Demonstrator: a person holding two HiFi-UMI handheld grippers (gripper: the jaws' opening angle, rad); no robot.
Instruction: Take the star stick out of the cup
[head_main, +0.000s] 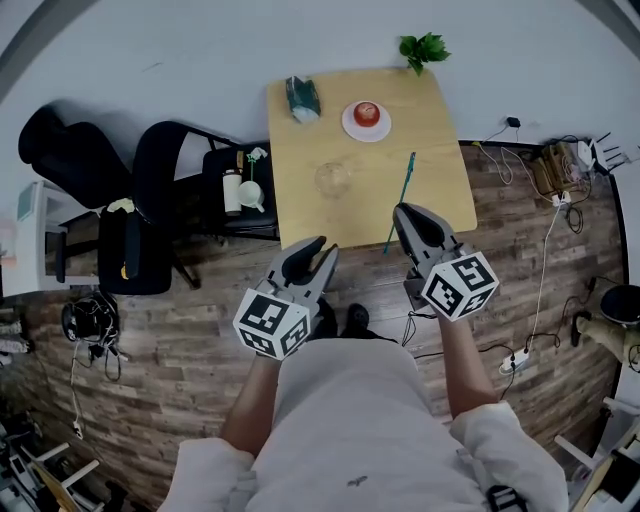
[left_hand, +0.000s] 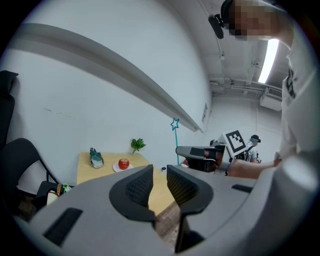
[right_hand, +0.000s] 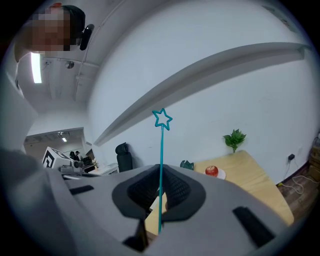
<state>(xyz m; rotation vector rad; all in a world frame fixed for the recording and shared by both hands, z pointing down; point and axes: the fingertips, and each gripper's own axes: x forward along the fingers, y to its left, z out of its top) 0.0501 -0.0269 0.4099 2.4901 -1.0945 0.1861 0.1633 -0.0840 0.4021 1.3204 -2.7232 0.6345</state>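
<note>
Wood-plank floor and a pale table (head_main: 300, 215) fill the head view. The clear cup (head_main: 333, 180) stands on the table with no stick in it, well beyond the left gripper (head_main: 314, 248), whose fingers are parted around nothing. The right gripper (head_main: 412, 215) holds the star stick (head_main: 403, 190), which runs out past its fingertips over the tabletop.

Seen from the left gripper view, its jaws gape on bare air, with the stick upright off to their right.

Seen from the right gripper view, both pads (right_hand: 142, 192) pinch the thin shaft low down, the star high above them. It looks light, slender and probably whippy, so a gentle hold near the bottom seems right.
</note>
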